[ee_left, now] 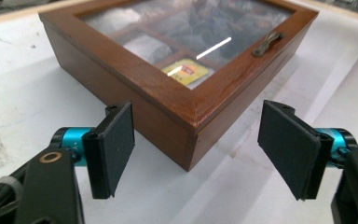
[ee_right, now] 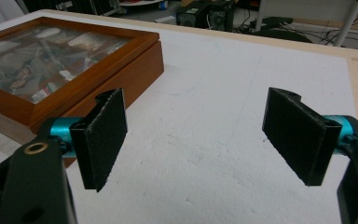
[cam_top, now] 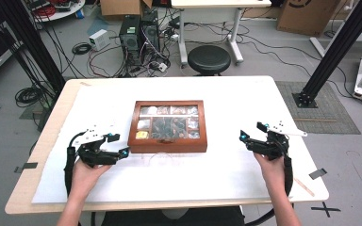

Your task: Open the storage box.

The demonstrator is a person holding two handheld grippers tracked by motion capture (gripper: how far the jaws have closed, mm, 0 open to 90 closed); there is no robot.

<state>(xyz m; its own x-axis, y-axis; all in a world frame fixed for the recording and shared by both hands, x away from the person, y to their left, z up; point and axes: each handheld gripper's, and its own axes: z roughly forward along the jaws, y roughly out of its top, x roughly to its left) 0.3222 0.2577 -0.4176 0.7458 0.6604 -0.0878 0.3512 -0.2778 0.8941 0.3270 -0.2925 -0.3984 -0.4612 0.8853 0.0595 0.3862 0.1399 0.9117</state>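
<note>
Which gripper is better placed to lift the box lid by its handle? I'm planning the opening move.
Probably left. The left gripper is open beside the wooden box's front corner, with the handle ahead. The right gripper is open but farther off.

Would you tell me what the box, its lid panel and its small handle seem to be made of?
The box looks like reddish-brown wood with a smooth, satin varnish: grain and soft sheen show. Its lid panel seems to be glass or clear plastic; it reflects a bright streak and shows the compartments beneath. The handle looks like dull, bronze-toned metal, though that is uncertain.
</note>
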